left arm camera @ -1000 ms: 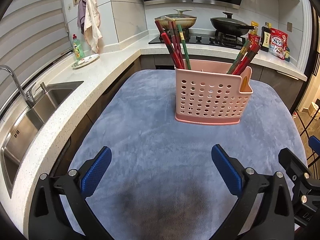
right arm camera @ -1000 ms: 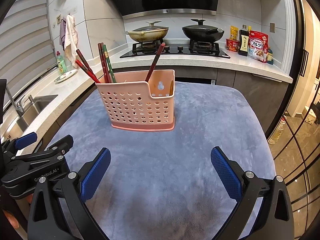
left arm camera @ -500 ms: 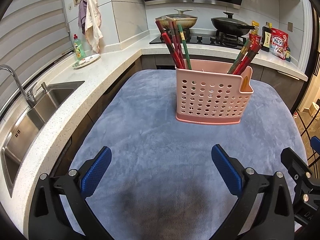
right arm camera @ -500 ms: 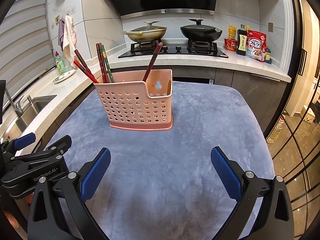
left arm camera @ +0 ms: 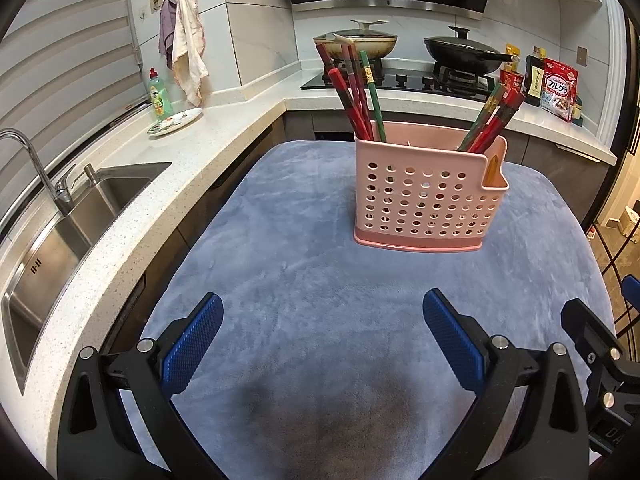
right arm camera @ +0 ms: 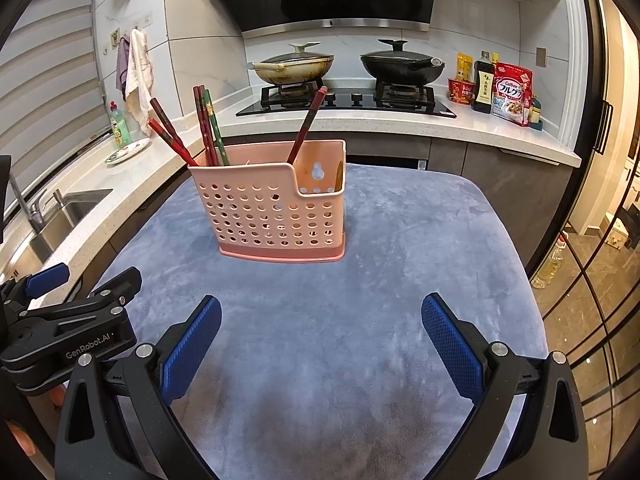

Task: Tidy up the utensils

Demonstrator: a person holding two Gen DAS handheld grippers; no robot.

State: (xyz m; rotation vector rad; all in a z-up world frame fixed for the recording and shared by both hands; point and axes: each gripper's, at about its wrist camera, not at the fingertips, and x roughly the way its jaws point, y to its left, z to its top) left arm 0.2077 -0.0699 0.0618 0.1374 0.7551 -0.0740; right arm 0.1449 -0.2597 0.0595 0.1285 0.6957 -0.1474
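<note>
A pink perforated utensil holder (left arm camera: pixel 428 196) stands on the blue-grey cloth (left arm camera: pixel 300 280); it also shows in the right wrist view (right arm camera: pixel 276 208). Red and green chopsticks (left arm camera: pixel 356 92) lean in its left part, more chopsticks (left arm camera: pixel 492 120) in its right part. In the right wrist view the left bunch (right arm camera: pixel 200 128) and one red chopstick (right arm camera: pixel 306 124) stick up. My left gripper (left arm camera: pixel 322 344) is open and empty, held over the cloth short of the holder. My right gripper (right arm camera: pixel 320 344) is open and empty, likewise short of it.
A white counter with a steel sink (left arm camera: pixel 60 232) runs along the left. A stove with two pans (right arm camera: pixel 348 64) is behind. Bottles and a cereal bag (right arm camera: pixel 508 92) stand at back right. The left gripper's body (right arm camera: pixel 68 332) shows at the right view's left edge.
Both views have shifted slightly; the holder sits a little lower and closer in the right wrist view. Both grippers stay open and empty.
</note>
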